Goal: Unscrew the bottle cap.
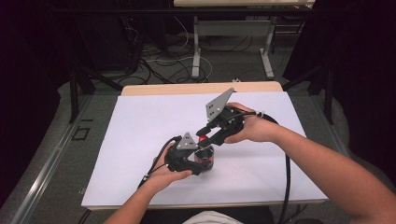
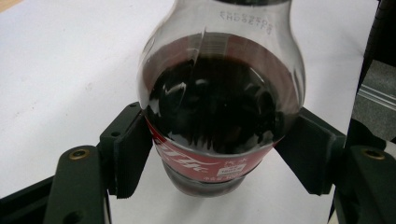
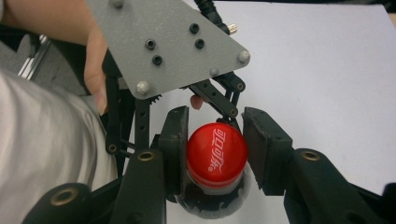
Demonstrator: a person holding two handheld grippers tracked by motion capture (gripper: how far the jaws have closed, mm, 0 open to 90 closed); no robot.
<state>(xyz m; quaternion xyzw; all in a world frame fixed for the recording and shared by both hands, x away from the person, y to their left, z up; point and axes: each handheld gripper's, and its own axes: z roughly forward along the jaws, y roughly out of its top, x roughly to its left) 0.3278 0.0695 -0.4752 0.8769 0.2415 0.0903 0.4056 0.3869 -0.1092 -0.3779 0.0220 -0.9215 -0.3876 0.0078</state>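
A small cola bottle [image 1: 208, 161] with dark drink, a red label and a red cap [image 1: 202, 138] stands upright on the white table sheet [image 1: 140, 140], a little front of centre. My left gripper [image 1: 203, 163] comes in from the left and is shut on the bottle's body; in the left gripper view both pads [image 2: 133, 154] press the labelled waist of the bottle [image 2: 219, 93]. My right gripper [image 1: 204, 135] reaches down from the right and is shut on the cap. In the right gripper view the cap [image 3: 217, 156] sits squeezed between its jaws [image 3: 215, 135].
The left gripper's grey three-cornered plate [image 3: 173, 42] and the hand that holds it sit just beyond the cap. The sheet's front edge [image 1: 201, 204] is close to the person. Behind the table lie floor cables [image 1: 168, 60] and another table's legs [image 1: 196, 51].
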